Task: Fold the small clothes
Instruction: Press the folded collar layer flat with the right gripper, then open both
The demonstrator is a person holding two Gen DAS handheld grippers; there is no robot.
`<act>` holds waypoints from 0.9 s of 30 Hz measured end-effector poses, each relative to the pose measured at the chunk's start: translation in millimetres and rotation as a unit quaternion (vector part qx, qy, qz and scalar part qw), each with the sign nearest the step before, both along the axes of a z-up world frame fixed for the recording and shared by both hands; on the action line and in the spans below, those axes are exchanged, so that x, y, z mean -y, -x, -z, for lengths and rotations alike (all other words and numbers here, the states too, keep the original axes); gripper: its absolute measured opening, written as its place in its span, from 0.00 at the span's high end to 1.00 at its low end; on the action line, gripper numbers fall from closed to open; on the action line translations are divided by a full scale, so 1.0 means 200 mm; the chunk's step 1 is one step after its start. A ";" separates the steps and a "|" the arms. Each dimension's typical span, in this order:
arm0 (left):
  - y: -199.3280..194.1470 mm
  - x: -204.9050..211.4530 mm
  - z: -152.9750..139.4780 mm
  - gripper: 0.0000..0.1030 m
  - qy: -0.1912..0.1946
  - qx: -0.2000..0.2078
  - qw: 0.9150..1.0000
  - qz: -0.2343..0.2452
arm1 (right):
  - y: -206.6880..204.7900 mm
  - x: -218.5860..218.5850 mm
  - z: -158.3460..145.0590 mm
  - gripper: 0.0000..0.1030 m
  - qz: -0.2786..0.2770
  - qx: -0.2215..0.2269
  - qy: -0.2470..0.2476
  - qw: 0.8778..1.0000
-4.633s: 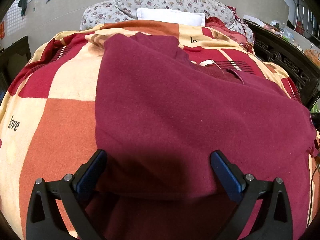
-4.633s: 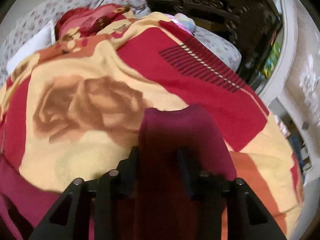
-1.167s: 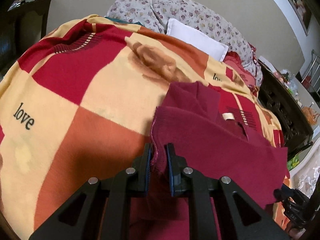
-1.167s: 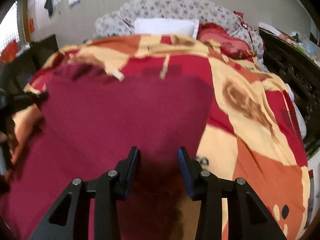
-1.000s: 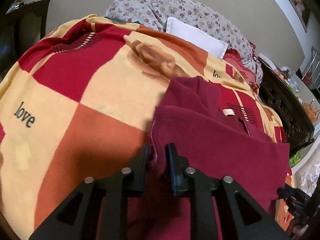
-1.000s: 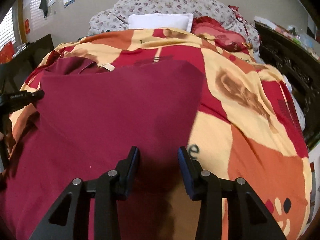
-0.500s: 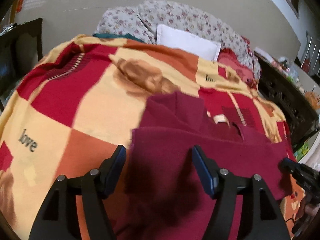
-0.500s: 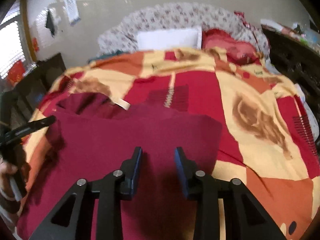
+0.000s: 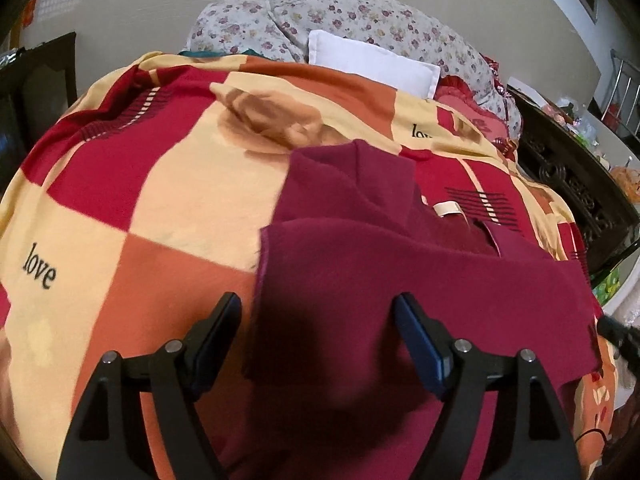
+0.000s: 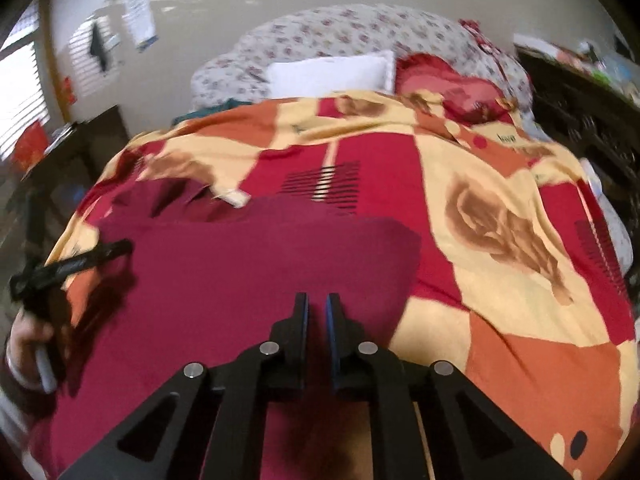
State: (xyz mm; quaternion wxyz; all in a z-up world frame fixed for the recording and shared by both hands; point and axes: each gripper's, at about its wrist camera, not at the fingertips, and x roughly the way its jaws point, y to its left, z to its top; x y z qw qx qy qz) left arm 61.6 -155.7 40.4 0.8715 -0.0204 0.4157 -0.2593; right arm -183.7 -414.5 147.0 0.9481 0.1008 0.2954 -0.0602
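Observation:
A maroon garment [image 9: 420, 280] lies folded across the checked red, orange and cream blanket [image 9: 132, 208], its collar and white label [image 9: 448, 209] at the far side. My left gripper [image 9: 318, 320] hovers over the garment's left edge with its jaws opening wide. The cloth lies under them and the pads do not press on it. In the right wrist view the garment [image 10: 240, 272] spreads flat, and my right gripper [image 10: 316, 308] is shut just above its near part with nothing seen between the pads. The left gripper [image 10: 72, 264] shows there at the left.
Floral pillows [image 9: 360, 20] and a white pillow [image 9: 372, 64] lie at the head of the bed. Dark carved wooden furniture [image 9: 580, 184] stands along the right side, a dark cabinet [image 9: 36, 80] at the left. A person's hand [image 10: 28, 340] holds the left gripper.
The left gripper let go of the garment's edge and opened wide. The right gripper closed from part open and lifted a little above the cloth.

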 end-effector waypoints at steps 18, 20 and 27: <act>0.10 -0.12 0.01 0.23 -0.011 -0.009 1.000 -0.002 | 0.22 -0.04 0.14 0.84 0.035 -0.034 0.021 0.999; 0.12 -0.14 0.00 0.23 -0.012 -0.005 1.000 -0.003 | 0.25 -0.08 0.13 0.76 0.026 -0.027 0.008 0.999; 0.29 -0.29 -0.04 0.23 -0.023 0.001 1.000 0.003 | 0.19 -0.18 0.22 0.55 0.015 -0.065 0.005 0.998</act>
